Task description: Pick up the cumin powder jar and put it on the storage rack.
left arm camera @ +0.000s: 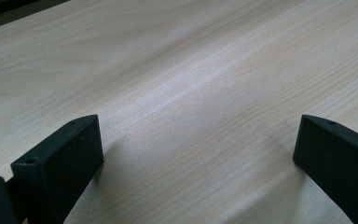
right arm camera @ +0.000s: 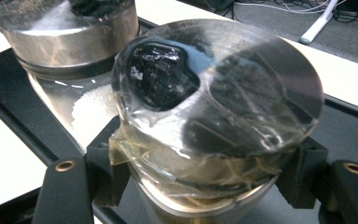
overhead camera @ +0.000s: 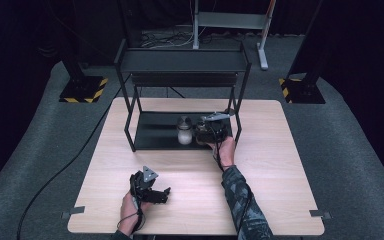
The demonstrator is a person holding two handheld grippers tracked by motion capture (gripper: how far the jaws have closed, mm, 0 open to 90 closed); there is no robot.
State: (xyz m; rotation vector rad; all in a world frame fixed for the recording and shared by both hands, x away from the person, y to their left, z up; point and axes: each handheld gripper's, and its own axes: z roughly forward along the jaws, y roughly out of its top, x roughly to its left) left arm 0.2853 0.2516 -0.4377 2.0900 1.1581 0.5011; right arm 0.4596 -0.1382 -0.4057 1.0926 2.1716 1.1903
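My right gripper clamps the taped jar on the rack's lower shelf, beside the salt jar; next, lift clear. Left fingers wide, idle.

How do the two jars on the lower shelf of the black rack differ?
The taped jar sits between the right gripper jaws, which are shut on it; the white-filled jar stands free beside it. The taped jar's lid is wrapped in clear tape or film with a dark patch on top; the white-filled jar's metal lid is bare. White grains show through the white-filled jar's glass; the taped jar's contents are hidden. Both stand upright with round metal lids.
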